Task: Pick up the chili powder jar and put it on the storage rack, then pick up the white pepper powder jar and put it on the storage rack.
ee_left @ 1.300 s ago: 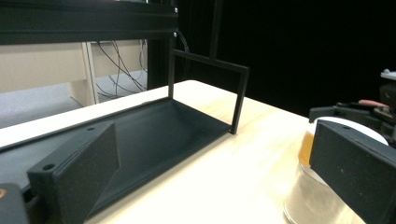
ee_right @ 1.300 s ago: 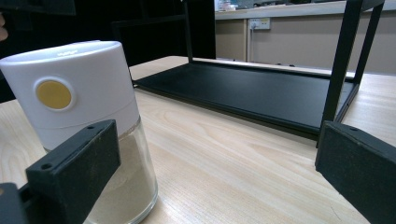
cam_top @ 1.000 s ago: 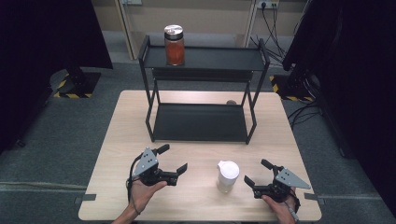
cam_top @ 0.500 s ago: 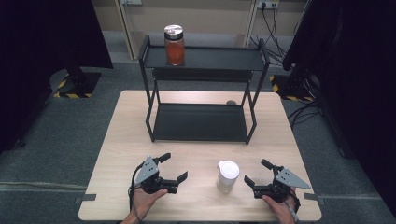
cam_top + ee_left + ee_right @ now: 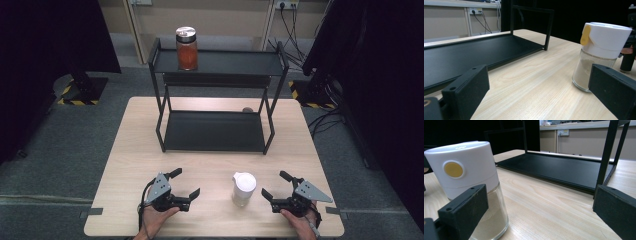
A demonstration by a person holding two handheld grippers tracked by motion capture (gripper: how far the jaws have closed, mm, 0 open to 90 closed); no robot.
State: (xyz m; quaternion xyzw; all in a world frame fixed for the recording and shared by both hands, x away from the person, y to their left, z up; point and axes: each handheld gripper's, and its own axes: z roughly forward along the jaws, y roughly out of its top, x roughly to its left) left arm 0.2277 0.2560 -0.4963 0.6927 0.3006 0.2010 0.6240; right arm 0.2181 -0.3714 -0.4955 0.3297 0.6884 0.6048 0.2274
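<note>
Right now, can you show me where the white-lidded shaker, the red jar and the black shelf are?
white-lidded shaker (image 5: 243, 188), high view, on its white lid.
red jar (image 5: 187, 55), high view, on its red glass body.
black shelf (image 5: 214, 131), high view, on the bare lower tray.

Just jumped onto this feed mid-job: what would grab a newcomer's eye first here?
Probably the white-capped glass shaker with pale powder, standing upright near the front edge of the wooden table, between the left gripper and the right gripper, both open and touching nothing. Behind it stands a black two-tier rack; a jar of orange-red contents sits at the left end of its top shelf.
</note>
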